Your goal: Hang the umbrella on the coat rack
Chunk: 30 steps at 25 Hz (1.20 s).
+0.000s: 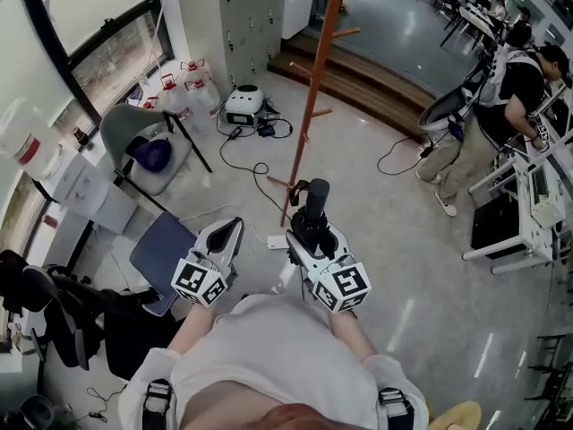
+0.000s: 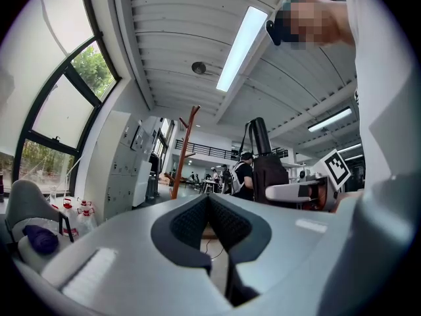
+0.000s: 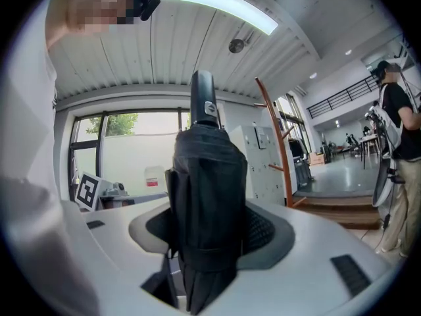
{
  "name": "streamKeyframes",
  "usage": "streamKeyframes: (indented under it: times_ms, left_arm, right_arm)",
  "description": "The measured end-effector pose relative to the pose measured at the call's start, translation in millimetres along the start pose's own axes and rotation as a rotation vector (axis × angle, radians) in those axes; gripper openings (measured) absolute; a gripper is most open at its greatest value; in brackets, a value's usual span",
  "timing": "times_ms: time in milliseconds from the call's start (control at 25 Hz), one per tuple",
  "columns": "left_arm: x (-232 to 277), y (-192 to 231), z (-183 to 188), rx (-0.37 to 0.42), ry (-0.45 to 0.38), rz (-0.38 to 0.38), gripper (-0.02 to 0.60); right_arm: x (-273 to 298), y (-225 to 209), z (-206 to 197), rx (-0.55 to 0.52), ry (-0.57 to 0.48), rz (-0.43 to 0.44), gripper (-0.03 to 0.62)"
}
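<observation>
A black folded umbrella stands upright between the jaws of my right gripper, which is shut on it. In the right gripper view the umbrella fills the middle, its handle pointing up. The coat rack, an orange-brown wooden pole with short pegs, rises from the floor just beyond the umbrella. It also shows in the left gripper view and as a coat rack to the umbrella's right. My left gripper is held level beside the right one. Its jaws are shut with nothing between them.
A grey chair holding a purple thing and several water jugs stand at the left by the window. A white device with cables lies near the rack. A wooden step runs behind it. People work at desks on the right.
</observation>
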<state>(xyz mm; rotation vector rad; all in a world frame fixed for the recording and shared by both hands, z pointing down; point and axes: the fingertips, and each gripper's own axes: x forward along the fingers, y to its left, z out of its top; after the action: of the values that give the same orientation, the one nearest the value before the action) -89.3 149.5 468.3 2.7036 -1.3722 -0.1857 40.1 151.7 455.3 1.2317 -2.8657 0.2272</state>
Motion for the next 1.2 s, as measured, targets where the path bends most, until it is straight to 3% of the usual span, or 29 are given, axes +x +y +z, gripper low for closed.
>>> streamKeyframes:
  times_ms: [680,1000,1200]
  left_arm:
    - [41,-22,-6,0.021,-0.008,0.051,0.011]
    - [72,1,-11,0.013,0.0,0.046,0.011]
    - [103,40,-14,0.012,-0.004,0.02,0.011]
  right_arm:
    - [-9,-50,-9,0.039,0.038,0.053,0.253]
    - [19,-76,-11,0.046,0.045,0.051,0.253]
    - [61,-97,-13,0.044,0.053,0.035,0.253]
